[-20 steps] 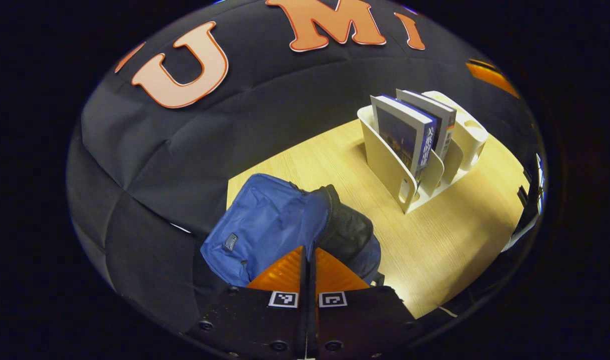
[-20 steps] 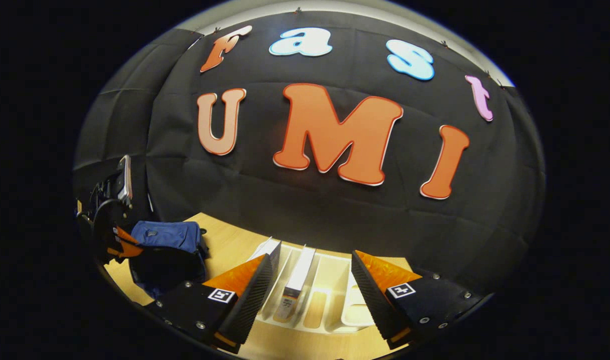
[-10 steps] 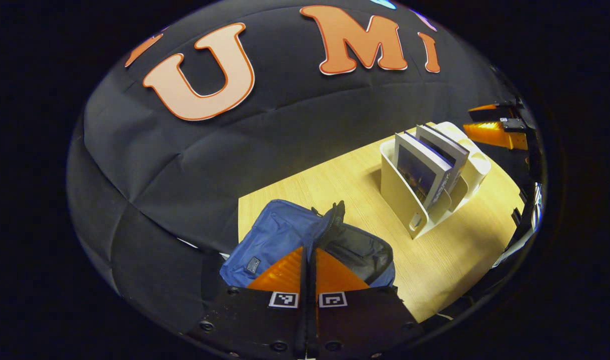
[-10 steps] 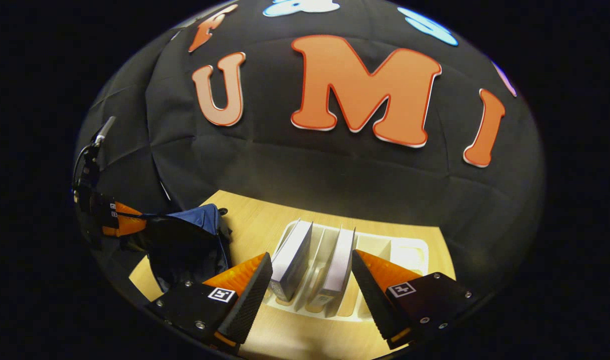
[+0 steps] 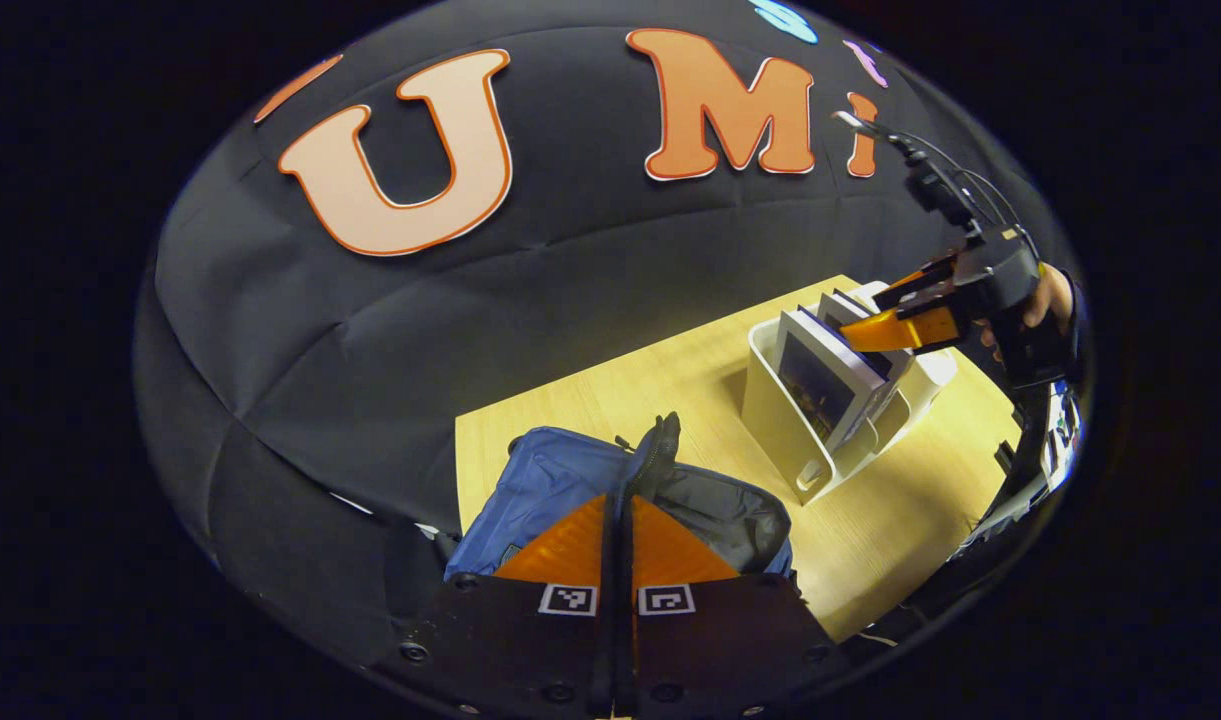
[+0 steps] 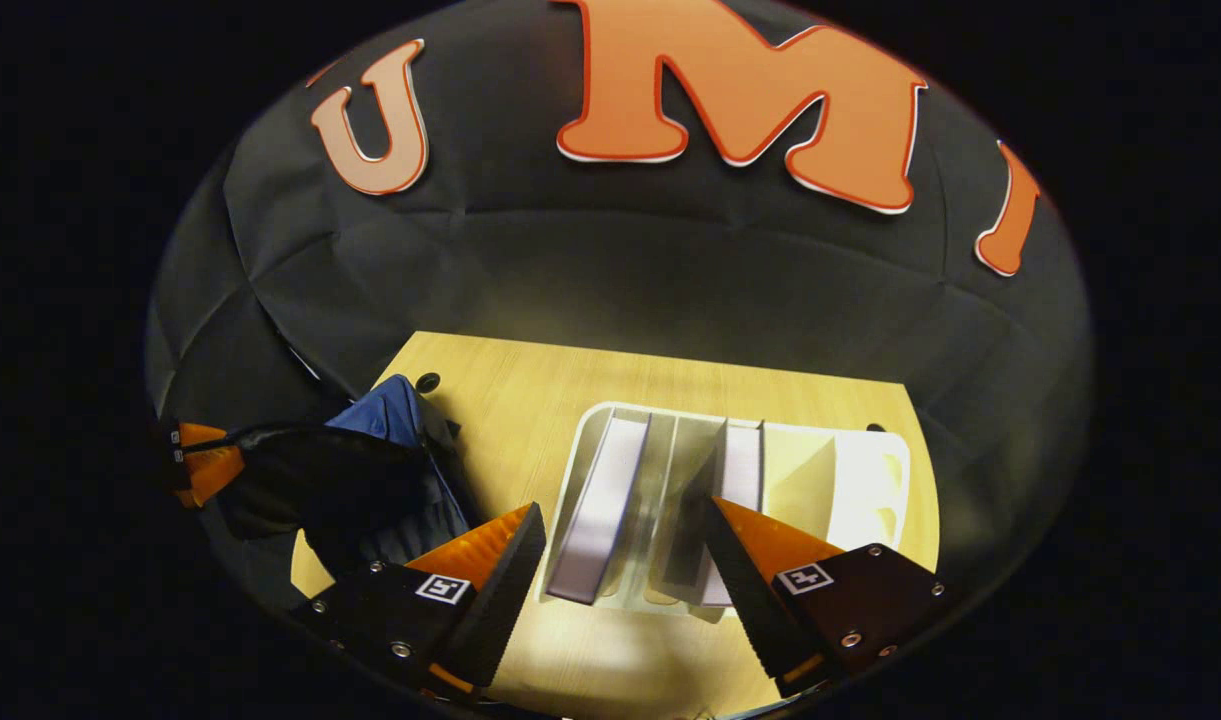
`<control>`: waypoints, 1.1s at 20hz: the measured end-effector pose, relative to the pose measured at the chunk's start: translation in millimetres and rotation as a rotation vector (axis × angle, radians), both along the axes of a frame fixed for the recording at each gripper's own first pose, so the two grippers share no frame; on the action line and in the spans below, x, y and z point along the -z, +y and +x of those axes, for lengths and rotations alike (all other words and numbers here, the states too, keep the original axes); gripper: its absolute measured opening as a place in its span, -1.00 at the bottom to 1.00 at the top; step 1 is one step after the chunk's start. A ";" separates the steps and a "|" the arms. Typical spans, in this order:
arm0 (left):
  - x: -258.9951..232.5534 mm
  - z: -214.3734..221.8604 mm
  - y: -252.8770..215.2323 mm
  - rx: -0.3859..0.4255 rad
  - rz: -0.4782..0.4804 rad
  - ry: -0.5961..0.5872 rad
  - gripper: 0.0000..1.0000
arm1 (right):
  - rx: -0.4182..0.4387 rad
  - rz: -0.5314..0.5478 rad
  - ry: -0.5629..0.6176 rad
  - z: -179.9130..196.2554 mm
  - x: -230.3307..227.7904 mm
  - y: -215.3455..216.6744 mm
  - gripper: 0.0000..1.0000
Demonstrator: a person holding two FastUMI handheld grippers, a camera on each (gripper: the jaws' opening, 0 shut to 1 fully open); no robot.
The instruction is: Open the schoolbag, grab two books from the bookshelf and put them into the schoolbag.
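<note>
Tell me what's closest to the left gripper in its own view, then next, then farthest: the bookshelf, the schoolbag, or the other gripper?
1. The schoolbag, right at the left gripper, whose fingers are pinched on its opened edge.
2. The bookshelf, farther along the table, to the right.
3. The right gripper, above the books at the bookshelf's far side.

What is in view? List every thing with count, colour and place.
table: one, light wood, in front of the black cloth wall.
schoolbag: one, blue with dark lining, mouth open, at the table's left end.
bookshelf: one, cream, on the table to the right of the schoolbag.
books: two, pale page edges, upright in separate bookshelf slots.
left gripper: one, shut on the schoolbag's opening edge.
right gripper: one, open, above the books.
hand: one, holding the right gripper.
</note>
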State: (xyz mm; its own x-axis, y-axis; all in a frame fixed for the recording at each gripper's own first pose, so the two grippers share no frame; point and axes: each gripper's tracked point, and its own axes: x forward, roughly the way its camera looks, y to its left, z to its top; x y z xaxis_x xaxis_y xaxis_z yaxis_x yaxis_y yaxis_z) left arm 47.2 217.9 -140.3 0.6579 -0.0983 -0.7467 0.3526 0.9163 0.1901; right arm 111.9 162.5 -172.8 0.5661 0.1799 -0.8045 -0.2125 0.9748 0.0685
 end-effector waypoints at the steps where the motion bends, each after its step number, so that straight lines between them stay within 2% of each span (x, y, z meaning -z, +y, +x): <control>1: 0.6 1.3 -0.5 0.005 -0.009 0.002 -0.98 | 0.000 -0.001 0.022 3.2 4.5 4.9 0.91; 5: 6.7 8.1 0.8 0.039 -0.029 0.007 -0.99 | 0.044 -0.050 0.109 14.5 25.0 7.1 0.82; 7: 9.1 10.5 0.8 0.055 -0.036 0.005 -0.98 | 0.088 -0.034 0.194 15.2 37.6 10.9 0.65; 8: 9.6 11.4 0.1 0.062 -0.043 0.006 -0.98 | 0.110 -0.024 0.230 16.2 45.7 12.8 0.50; 9: 11.5 11.6 0.2 0.065 -0.051 0.004 -0.98 | 0.131 -0.016 0.255 16.1 48.3 13.3 0.22; 10: 13.5 11.8 -0.5 0.066 -0.061 0.006 -0.98 | 0.148 -0.019 0.277 17.0 49.9 11.9 0.18; 11: 14.3 11.1 0.4 0.068 -0.071 0.007 -0.98 | 0.164 -0.020 0.297 17.4 51.7 12.1 -0.10; 12: 16.2 10.9 0.5 0.068 -0.077 0.010 -0.98 | 0.177 -0.027 0.321 16.8 52.5 11.2 -0.17; 16: 19.8 8.4 1.2 0.064 -0.107 0.013 -0.98 | 0.183 -0.047 0.395 9.8 52.5 7.5 -0.34; 17: 20.2 7.9 1.2 0.063 -0.112 0.014 -0.88 | 0.181 -0.048 0.411 5.7 50.7 8.2 -0.36; 18: 20.3 7.3 1.1 0.064 -0.114 0.013 -0.98 | 0.166 -0.037 0.416 5.4 47.3 8.1 -0.40; 19: 20.4 6.9 1.0 0.063 -0.118 0.015 -0.98 | 0.158 -0.025 0.425 1.7 44.9 7.6 -0.24; 20: 20.2 5.4 0.1 0.062 -0.121 0.016 -0.98 | 0.158 -0.013 0.426 0.9 40.6 6.1 -0.42; 22: 22.5 4.2 -2.0 0.064 -0.122 0.016 -0.98 | 0.157 0.002 0.415 1.1 27.9 0.2 -0.45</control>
